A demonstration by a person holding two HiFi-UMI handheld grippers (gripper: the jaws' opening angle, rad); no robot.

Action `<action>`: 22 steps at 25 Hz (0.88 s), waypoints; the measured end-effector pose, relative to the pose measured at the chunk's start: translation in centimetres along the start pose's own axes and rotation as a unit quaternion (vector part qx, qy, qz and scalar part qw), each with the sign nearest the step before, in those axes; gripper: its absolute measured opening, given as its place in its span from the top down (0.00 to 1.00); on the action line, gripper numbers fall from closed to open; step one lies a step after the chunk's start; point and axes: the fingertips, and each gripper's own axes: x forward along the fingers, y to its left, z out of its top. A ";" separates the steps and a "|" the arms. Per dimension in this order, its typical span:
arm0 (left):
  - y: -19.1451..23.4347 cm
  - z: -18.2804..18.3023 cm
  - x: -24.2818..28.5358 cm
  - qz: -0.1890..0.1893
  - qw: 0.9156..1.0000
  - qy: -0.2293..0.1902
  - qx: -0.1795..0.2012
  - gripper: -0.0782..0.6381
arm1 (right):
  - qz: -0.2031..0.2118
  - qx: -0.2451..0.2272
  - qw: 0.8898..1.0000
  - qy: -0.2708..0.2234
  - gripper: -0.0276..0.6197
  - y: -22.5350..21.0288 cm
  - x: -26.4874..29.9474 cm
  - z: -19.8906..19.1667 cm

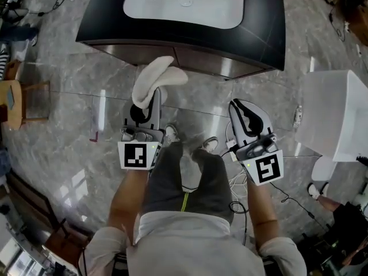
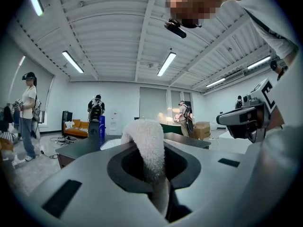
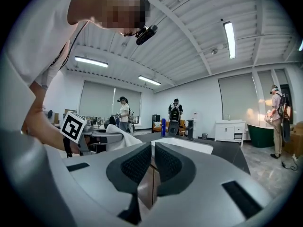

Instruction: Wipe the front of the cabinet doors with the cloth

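Here, a person stands facing the black cabinet (image 1: 190, 56), just short of its doors. The left tongs (image 1: 155, 96) are clamped on the white cloth (image 1: 154, 80), which is held up in front of the cabinet's near edge and appears not to touch it. The right tongs (image 1: 242, 111) are closed on nothing, out before the cabinet's right corner. Wiping looks not yet begun; the next move likely calls for lowering the cloth and pressing it flat against the door fronts.

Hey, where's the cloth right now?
The cloth is left of centre in the head view, pinched in the left gripper, near the cabinet doors below the sink.
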 end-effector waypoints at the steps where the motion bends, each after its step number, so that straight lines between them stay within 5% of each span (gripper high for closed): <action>1: -0.1 -1.7 0.1 0.004 1.000 -0.007 0.003 0.81 | 0.005 0.002 1.000 -0.008 0.89 -0.2 0.3 -2.1; 15: -0.7 -18.6 6.2 0.003 0.998 -0.058 0.001 0.81 | 0.026 -0.036 0.998 -0.055 0.89 -4.5 5.7 -21.7; 22: 0.3 -24.1 8.2 -0.017 0.995 -0.101 0.005 0.81 | 0.041 -0.034 0.997 -0.059 0.89 -4.7 9.1 -29.3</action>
